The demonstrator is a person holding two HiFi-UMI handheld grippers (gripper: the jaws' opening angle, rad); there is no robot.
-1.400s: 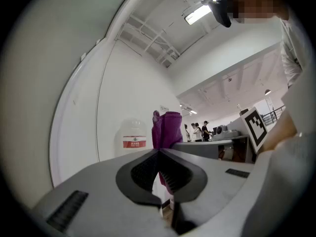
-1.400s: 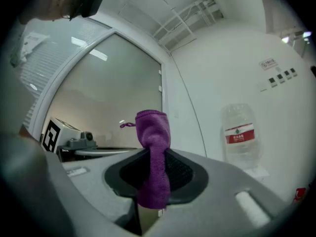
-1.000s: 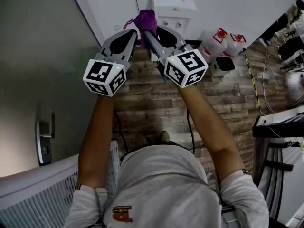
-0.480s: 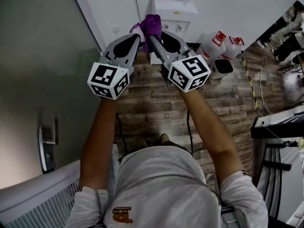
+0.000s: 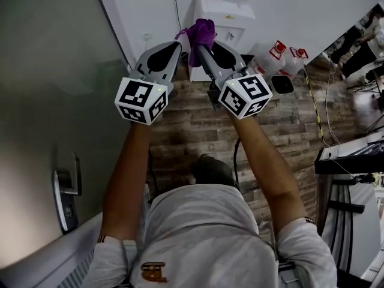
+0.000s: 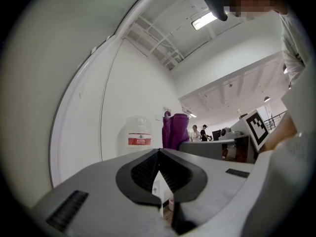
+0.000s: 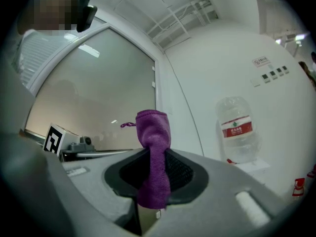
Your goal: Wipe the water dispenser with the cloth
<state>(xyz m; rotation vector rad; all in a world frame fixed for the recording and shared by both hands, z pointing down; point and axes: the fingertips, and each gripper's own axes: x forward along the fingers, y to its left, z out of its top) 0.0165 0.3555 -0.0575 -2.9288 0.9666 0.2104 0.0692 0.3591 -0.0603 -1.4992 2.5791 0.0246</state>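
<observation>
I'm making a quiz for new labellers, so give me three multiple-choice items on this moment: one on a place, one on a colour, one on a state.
1. Where does the water dispenser stand?
A. Against the white wall, ahead of both grippers
B. Lying on its side on the floor
C. On a kitchen counter

2. What colour is the cloth?
A. Green
B. Purple
C. White

3. How is the left gripper?
A. Shut on the cloth
B. Wide open
C. Shut, with nothing in it

Answers:
1 A: the head view shows it upright at the wall, beyond the jaw tips.
2 B: it shows purple in every view.
3 C: its jaws meet with nothing between them; the cloth is pinched in the right gripper.
</observation>
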